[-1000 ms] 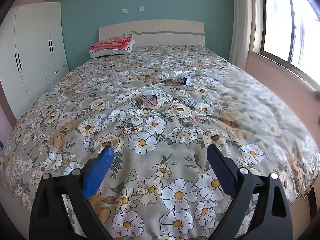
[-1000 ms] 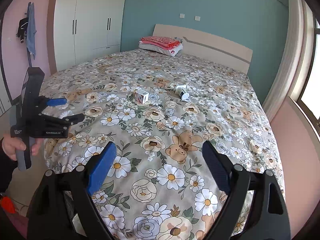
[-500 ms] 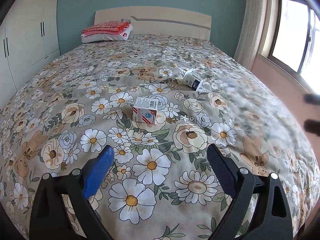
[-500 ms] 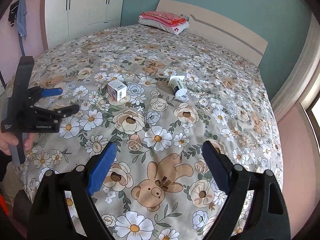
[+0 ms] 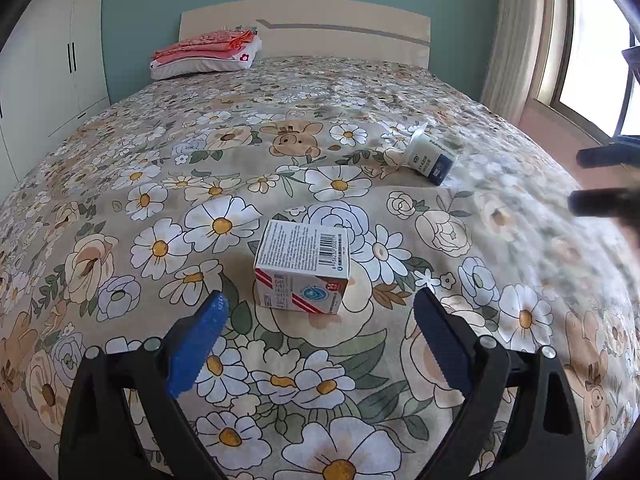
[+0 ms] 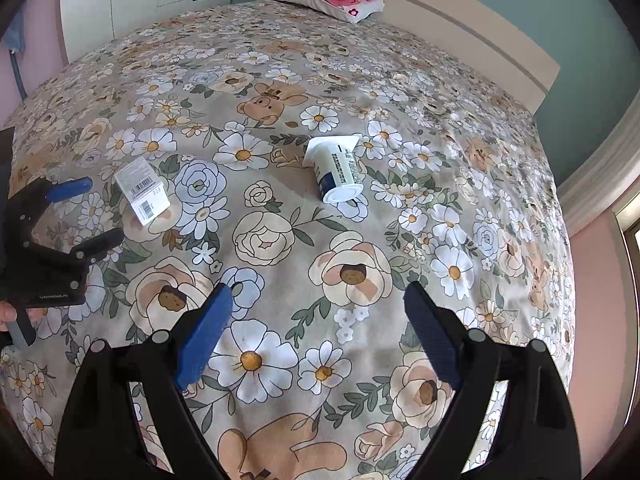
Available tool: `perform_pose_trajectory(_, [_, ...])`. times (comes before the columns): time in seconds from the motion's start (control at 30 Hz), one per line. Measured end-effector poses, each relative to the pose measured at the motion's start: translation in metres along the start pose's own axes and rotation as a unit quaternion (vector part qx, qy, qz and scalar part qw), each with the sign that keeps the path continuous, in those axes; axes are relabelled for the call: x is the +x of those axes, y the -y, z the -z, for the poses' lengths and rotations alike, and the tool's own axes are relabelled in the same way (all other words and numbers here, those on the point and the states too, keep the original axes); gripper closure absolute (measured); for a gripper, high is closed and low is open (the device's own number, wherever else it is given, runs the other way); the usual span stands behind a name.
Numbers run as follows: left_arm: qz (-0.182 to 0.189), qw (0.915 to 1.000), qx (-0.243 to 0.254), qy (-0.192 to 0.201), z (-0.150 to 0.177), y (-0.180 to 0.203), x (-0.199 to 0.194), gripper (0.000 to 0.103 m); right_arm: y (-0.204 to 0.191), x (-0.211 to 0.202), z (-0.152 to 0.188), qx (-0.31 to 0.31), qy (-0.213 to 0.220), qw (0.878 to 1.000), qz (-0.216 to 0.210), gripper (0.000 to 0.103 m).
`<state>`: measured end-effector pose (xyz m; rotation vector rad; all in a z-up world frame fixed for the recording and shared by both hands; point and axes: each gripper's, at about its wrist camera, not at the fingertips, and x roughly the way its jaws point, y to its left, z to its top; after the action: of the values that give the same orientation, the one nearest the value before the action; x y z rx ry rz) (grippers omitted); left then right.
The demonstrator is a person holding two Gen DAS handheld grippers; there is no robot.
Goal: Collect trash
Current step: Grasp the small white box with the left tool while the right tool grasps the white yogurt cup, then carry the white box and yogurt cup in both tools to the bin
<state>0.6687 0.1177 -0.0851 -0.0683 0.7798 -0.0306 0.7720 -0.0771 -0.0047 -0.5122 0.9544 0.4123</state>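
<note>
A small white carton with a barcode and red stripes (image 5: 302,266) lies on the floral bedspread (image 5: 120,184). My left gripper (image 5: 320,308) is open, its tips just short of the carton on either side. A white and blue yogurt cup (image 6: 336,170) lies on its side further up the bed; it also shows in the left wrist view (image 5: 432,156). My right gripper (image 6: 318,304) is open and empty, above the bed a short way before the cup. In the right wrist view the left gripper (image 6: 90,210) flanks the carton (image 6: 142,190).
A pillow with folded red cloth (image 5: 206,54) lies by the headboard (image 5: 340,34). White wardrobes (image 5: 48,68) stand left. A curtain (image 5: 516,40) and window (image 5: 592,44) are on the right. The right gripper's fingers (image 5: 600,178) show at the left wrist view's right edge.
Both grippers moved forward over the bed. The left one closed in on the carton, the right one came nearer the cup. Both stayed open.
</note>
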Motion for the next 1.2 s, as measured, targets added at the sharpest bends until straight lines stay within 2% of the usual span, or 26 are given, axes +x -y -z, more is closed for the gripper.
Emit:
perform_pose_trajectory(0.23, [0.019,0.9994,-0.028,0.001,-0.012,-0.011,0.035,0.008,0.005,0.077,-0.053,-0.028,-0.037,0.999,0.016,0.017])
perform_pose_trajectory(0.4, [0.034,0.9986,-0.041,-0.005,-0.015,-0.017,0.056,0.008,0.007,0.132,-0.086,-0.063,-0.063,0.995,0.054,0.017])
perform_pose_trajectory(0.53, [0.047,0.9975,-0.051,-0.01,-0.017,-0.02,0.069,0.008,0.02,0.171,-0.106,-0.054,-0.083,0.993,0.068,0.017])
perform_pose_trajectory(0.6, [0.04,0.998,-0.046,-0.018,-0.016,-0.018,0.075,0.011,0.024,0.185,-0.112,-0.046,-0.09,0.993,0.065,0.017])
perform_pose_trajectory(0.63, [0.036,0.9982,-0.043,-0.02,-0.014,-0.016,0.078,0.017,0.026,0.19,-0.114,-0.039,-0.09,0.993,0.059,0.017])
perform_pose_trajectory(0.67, [0.031,0.9985,-0.039,-0.022,-0.013,-0.015,0.08,0.026,0.028,0.194,-0.117,-0.033,-0.085,0.995,0.051,0.021])
perform_pose_trajectory(0.7, [0.031,0.9986,-0.038,-0.022,-0.013,-0.015,0.08,0.031,0.03,0.197,-0.118,-0.028,-0.082,0.995,0.042,0.034])
perform_pose_trajectory(0.77, [0.039,0.9981,-0.042,-0.021,-0.013,-0.018,0.08,0.046,0.031,0.203,-0.12,-0.014,-0.09,0.996,0.016,0.053])
perform_pose_trajectory(0.87, [0.053,0.9968,-0.057,-0.016,-0.012,-0.025,0.078,0.047,0.021,0.201,-0.115,-0.027,-0.082,0.996,0.025,0.053])
perform_pose_trajectory(1.0, [0.051,0.9971,-0.056,-0.006,-0.01,-0.024,0.071,0.047,0.02,0.186,-0.104,-0.008,-0.066,0.997,0.027,0.054])
perform_pose_trajectory(1.1, [0.056,0.9965,-0.061,-0.002,-0.008,-0.026,0.06,0.047,0.027,0.167,-0.095,0.039,-0.059,0.997,0.04,0.054])
perform_pose_trajectory(1.2, [0.055,0.9969,-0.056,-0.006,-0.006,-0.022,0.049,0.047,0.035,0.142,-0.084,0.078,-0.047,0.995,0.025,0.054])
